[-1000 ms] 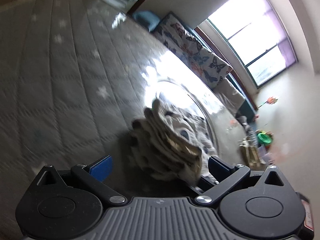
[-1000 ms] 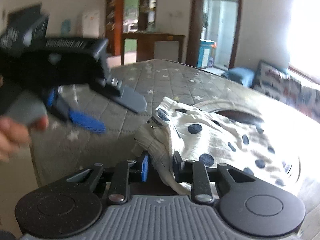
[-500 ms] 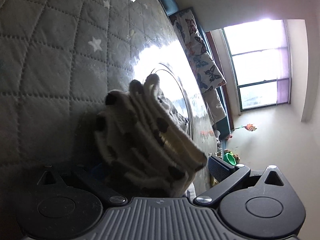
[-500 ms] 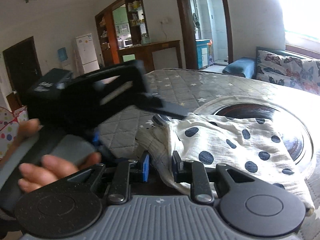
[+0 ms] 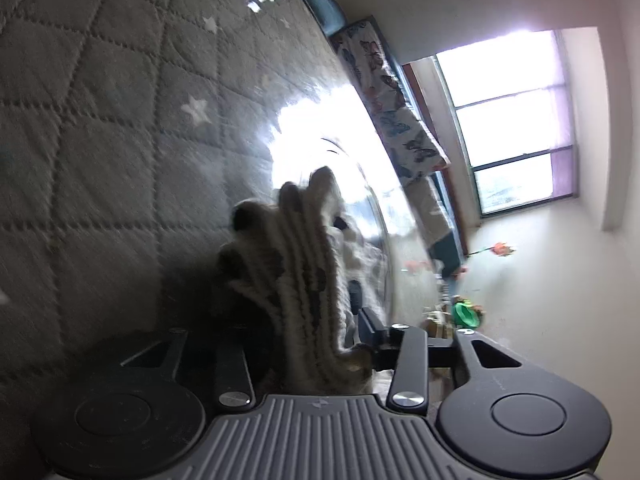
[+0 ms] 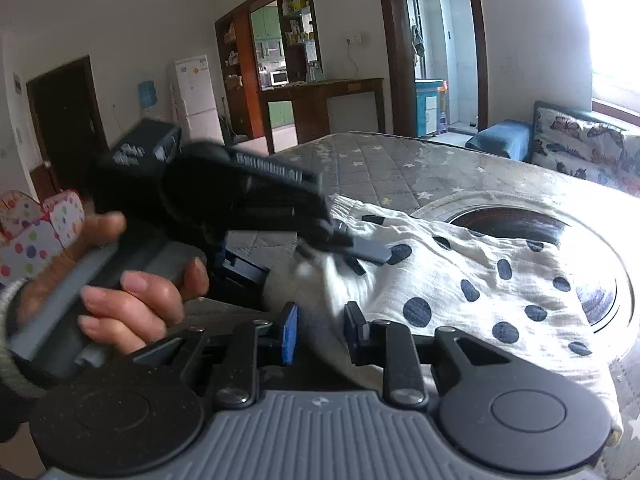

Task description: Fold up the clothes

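Observation:
A white garment with dark blue polka dots [image 6: 472, 276] lies on a grey quilted mattress [image 6: 384, 172]. In the left wrist view its bunched folds [image 5: 296, 276] stand up between the jaws of my left gripper [image 5: 304, 340], which is shut on them. In the right wrist view the left gripper [image 6: 360, 248] comes in from the left, held by a hand [image 6: 132, 292], with its tips on the garment's near corner. My right gripper [image 6: 318, 332] has its jaws a little apart around the garment's edge and has loosened its hold.
A round dark glossy plate [image 6: 516, 224] lies under the garment on the mattress. A butterfly-print sofa [image 6: 584, 140] and a bright window [image 5: 516, 120] lie beyond. A polka-dot cushion [image 6: 36, 228] is at the left.
My left gripper swung in from the left onto the garment's corner and closed on its folds. My right gripper's jaws have opened wider around the edge they were pinching.

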Demonstrator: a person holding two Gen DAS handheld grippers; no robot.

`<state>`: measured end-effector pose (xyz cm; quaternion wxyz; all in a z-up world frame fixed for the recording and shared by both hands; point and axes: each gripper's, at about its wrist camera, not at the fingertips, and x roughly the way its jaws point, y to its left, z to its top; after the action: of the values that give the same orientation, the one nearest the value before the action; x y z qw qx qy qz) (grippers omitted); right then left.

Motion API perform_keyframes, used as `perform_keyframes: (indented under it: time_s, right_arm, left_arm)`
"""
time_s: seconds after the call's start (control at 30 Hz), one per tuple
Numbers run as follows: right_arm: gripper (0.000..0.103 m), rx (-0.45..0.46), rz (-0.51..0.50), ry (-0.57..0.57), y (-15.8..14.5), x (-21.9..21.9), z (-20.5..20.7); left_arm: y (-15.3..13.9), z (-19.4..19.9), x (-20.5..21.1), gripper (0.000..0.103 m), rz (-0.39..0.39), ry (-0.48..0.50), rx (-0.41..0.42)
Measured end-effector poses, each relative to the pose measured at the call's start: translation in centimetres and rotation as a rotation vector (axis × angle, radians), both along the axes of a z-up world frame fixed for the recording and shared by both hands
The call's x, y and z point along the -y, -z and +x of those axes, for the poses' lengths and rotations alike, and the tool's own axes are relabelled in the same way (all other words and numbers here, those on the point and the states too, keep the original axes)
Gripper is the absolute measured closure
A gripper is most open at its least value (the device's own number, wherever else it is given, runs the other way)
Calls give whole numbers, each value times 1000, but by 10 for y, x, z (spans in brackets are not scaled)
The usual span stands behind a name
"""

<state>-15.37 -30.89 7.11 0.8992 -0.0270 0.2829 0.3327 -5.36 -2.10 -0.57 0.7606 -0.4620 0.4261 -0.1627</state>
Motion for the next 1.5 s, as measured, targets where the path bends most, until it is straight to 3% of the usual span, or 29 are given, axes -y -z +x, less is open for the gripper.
perform_keyframes:
  time_s: [0.17, 0.3, 0.43, 0.53, 0.77, 0.93, 1.17, 1.5]
  right_arm:
    - [78, 26, -4, 114, -15, 21, 24]
    - [70, 9, -51, 303, -9, 59, 57]
    - [68, -51, -35, 454, 4, 96, 85]
    - [64, -103, 3, 483, 17, 109, 110]
    - [65, -156, 42, 482, 43, 107, 121]
    - [95, -145, 69, 465, 50, 101, 109]
    - [98, -37, 58, 536, 25, 125, 69]
    - [98, 50, -85, 773, -8, 208, 23]
  left_arm:
    - [4, 5, 2, 68, 55, 20, 9]
    - [-6, 4, 10, 68, 148, 51, 49]
    - [-16, 1, 18, 68, 256, 87, 94]
    - [-23, 0, 28, 68, 317, 107, 117]
    - [-32, -1, 43, 68, 390, 138, 146]
    - [-37, 2, 57, 68, 463, 158, 163]
    - [-54, 9, 88, 70, 435, 223, 203]
    - [-62, 39, 211, 70, 372, 448, 266]
